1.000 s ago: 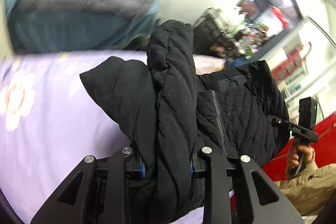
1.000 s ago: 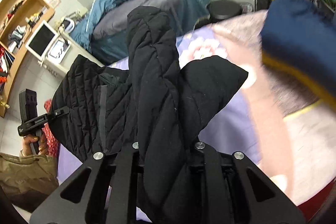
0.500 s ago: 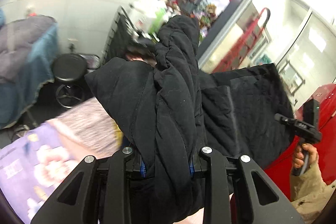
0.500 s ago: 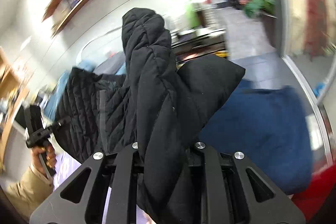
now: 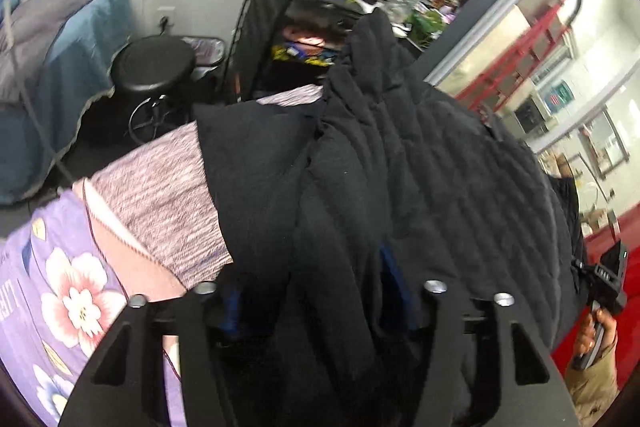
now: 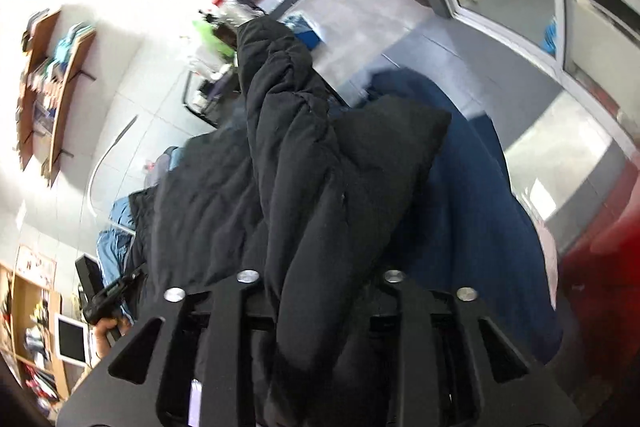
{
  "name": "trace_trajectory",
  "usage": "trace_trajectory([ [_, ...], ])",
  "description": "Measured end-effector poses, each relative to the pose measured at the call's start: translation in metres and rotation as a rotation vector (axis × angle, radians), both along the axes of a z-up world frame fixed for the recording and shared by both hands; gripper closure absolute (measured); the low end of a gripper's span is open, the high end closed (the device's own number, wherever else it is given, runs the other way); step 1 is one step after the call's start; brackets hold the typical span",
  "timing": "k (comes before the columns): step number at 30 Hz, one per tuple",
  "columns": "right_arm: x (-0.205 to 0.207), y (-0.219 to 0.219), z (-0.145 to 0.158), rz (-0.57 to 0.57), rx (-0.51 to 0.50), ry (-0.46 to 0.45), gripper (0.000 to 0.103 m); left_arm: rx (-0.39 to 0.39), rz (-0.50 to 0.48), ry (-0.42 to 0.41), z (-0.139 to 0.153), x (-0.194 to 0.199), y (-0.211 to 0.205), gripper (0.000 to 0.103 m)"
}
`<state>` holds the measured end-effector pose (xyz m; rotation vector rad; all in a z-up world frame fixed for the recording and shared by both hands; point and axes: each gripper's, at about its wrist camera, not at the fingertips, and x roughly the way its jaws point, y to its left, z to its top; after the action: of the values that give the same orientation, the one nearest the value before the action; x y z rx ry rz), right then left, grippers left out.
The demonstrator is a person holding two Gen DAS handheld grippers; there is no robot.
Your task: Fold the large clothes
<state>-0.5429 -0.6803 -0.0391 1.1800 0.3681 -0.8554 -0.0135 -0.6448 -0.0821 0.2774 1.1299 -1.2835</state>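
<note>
Jaws widened since before, black jacket (image 5: 400, 163) lengthwise away

Left hand-held gripper (image 5: 320, 291), angled downward, jaws opening with black quilted fabric between them. Right hand-held gripper (image 6: 320, 279), likewise angled downward, jaws opening around a fold of the same fabric. Each view shows the opposite hand (image 5: 596, 327) gripping its handle.

both fingers (image 5: 320, 301) parting, black jacket (image 5: 400, 163) swung sideways

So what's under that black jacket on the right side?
A blue garment lies under the black jacket, showing at its right. How far it runs beneath is covered.
</note>
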Motion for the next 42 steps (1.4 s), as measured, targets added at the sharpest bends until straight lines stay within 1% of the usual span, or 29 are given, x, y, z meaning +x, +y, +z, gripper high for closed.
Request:
trace_trajectory([
  [1,-0.002,0.000,-0.006,-0.020,0.016,-0.006,0.061,-0.002,0.011,0.003,-0.003,0.002,0.006,0.034],
  [2,0.000,0.001,-0.008,-0.032,0.020,-0.004,0.057,-0.006,0.023,-0.002,-0.004,0.002,0.009,0.032],
  [3,-0.001,0.001,-0.009,-0.043,0.020,0.006,0.052,-0.010,0.026,-0.016,-0.004,0.001,0.017,0.028],
  [4,-0.002,0.001,-0.010,-0.050,0.019,0.021,0.049,-0.006,0.026,-0.050,-0.002,-0.001,0.019,0.023],
  [6,-0.002,0.003,-0.009,-0.071,0.020,0.059,0.034,0.001,0.039,-0.113,0.006,-0.005,0.025,0.016],
  [9,-0.005,0.009,-0.001,-0.102,0.022,0.061,0.031,-0.009,0.061,-0.171,0.021,-0.008,0.039,0.012],
  [10,-0.005,0.009,0.004,-0.113,0.019,0.070,0.031,-0.012,0.069,-0.190,0.026,-0.007,0.044,0.007],
  [12,-0.007,0.014,0.015,-0.134,-0.015,0.108,0.030,-0.018,0.090,-0.243,0.040,-0.008,0.056,0.005],
  [15,-0.012,0.027,0.039,-0.192,-0.067,0.209,0.021,0.013,0.130,-0.373,0.056,-0.006,0.070,0.006],
  [16,-0.012,0.032,0.048,-0.204,-0.083,0.241,0.020,0.034,0.149,-0.422,0.060,-0.005,0.075,0.006],
  [18,-0.008,0.041,0.061,-0.211,-0.105,0.289,0.019,0.068,0.179,-0.479,0.066,-0.004,0.080,0.006],
  [19,-0.005,0.046,0.068,-0.207,-0.115,0.313,0.019,0.082,0.187,-0.492,0.070,-0.005,0.083,0.006],
  [20,-0.002,0.050,0.073,-0.201,-0.120,0.328,0.018,0.091,0.191,-0.498,0.074,-0.008,0.085,0.006],
  [21,0.005,0.056,0.078,-0.185,-0.125,0.350,0.013,0.094,0.192,-0.501,0.079,-0.013,0.087,0.006],
  [23,0.020,0.066,0.086,-0.140,-0.134,0.382,0.008,0.083,0.182,-0.506,0.091,-0.028,0.092,0.006],
  [26,0.059,0.082,0.097,-0.016,-0.162,0.441,0.008,0.059,0.156,-0.523,0.108,-0.059,0.095,0.006],
  [28,0.082,0.092,0.100,0.053,-0.168,0.477,0.008,0.067,0.114,-0.527,0.112,-0.080,0.094,0.006],
  [31,0.115,0.105,0.104,0.137,-0.185,0.535,0.008,0.158,0.048,-0.509,0.110,-0.111,0.084,0.006],
  [33,0.132,0.114,0.106,0.174,-0.213,0.594,0.008,0.185,0.016,-0.483,0.108,-0.125,0.081,0.006],
  [36,0.154,0.127,0.108,0.211,-0.260,0.685,0.008,0.191,0.006,-0.492,0.109,-0.143,0.080,0.006],
  [38,0.164,0.134,0.109,0.227,-0.283,0.727,0.008,0.193,-0.012,-0.491,0.110,-0.152,0.078,0.006],
  [40,0.170,0.137,0.110,0.240,-0.281,0.738,0.008,0.199,-0.037,-0.486,0.109,-0.158,0.076,0.006],
  [42,0.173,0.138,0.108,0.251,-0.281,0.751,0.008,0.210,-0.057,-0.505,0.108,-0.165,0.074,0.006],
])
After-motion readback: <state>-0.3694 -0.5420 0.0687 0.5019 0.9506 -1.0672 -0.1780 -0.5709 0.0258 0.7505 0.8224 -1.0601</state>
